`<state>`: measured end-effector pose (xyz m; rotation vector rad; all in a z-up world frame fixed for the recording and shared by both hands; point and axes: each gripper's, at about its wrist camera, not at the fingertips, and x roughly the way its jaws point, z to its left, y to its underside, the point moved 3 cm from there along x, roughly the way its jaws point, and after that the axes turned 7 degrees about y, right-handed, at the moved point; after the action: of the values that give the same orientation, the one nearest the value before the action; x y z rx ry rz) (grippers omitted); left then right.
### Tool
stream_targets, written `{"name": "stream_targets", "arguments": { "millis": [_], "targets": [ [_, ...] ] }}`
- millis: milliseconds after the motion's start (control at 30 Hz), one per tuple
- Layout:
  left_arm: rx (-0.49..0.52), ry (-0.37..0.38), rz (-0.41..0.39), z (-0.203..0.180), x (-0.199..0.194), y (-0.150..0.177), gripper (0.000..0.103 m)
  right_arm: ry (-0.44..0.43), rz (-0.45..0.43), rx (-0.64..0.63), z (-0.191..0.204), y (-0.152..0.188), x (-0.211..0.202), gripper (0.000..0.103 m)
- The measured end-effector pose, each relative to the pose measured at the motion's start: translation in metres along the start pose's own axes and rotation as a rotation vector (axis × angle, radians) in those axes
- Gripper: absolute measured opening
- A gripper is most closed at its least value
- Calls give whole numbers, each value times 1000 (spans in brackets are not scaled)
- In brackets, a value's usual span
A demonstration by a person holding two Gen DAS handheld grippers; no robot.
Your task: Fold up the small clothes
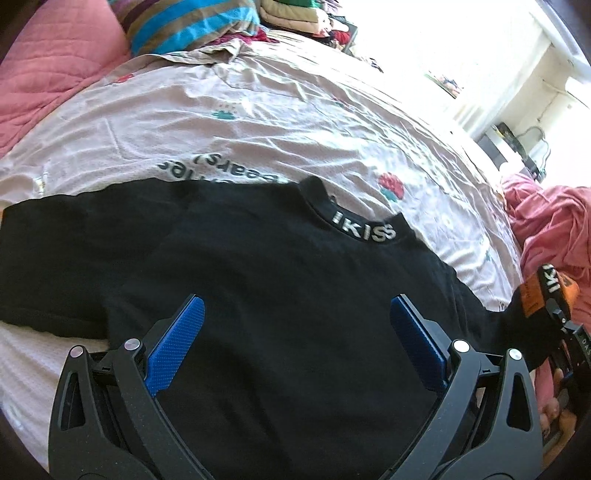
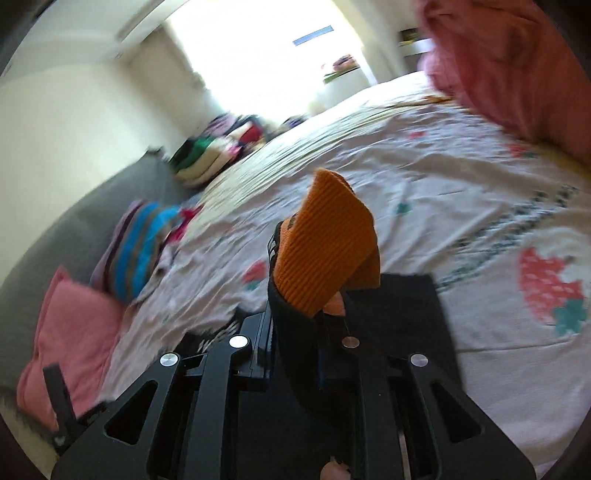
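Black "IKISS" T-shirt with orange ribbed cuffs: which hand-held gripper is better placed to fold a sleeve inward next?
Probably the right hand-held gripper: it is clamped on the orange ribbed cuff. The left hand-held gripper is open over the black T-shirt, gripping nothing.

black shirt with white collar lettering and an orange ribbed cuff; beyond it, pale bedsheet printed with red and teal motifs; pink blanket; blue-striped pillow.

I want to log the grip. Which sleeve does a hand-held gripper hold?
The orange-cuffed sleeve, clamped by the right hand-held gripper; the other sleeve lies flat.
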<state>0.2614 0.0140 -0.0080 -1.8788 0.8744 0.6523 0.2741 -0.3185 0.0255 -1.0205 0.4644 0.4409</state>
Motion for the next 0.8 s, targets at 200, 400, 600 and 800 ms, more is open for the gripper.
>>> {"name": "stream_targets", "arguments": {
  "millis": [200,400,600,800],
  "targets": [
    [-59,57,-18,20,-9,-4,94,-44,58,-163,66,30,19,15],
    [-114,125,-35,38,-13,-4,94,-43,115,-343,117,72,44,17],
    [-144,177,-44,52,-16,-3,93,-55,171,-469,152,114,62,18],
    [-181,238,-27,63,-13,-2,89,-101,219,-516,173,144,67,35]
  ]
}}
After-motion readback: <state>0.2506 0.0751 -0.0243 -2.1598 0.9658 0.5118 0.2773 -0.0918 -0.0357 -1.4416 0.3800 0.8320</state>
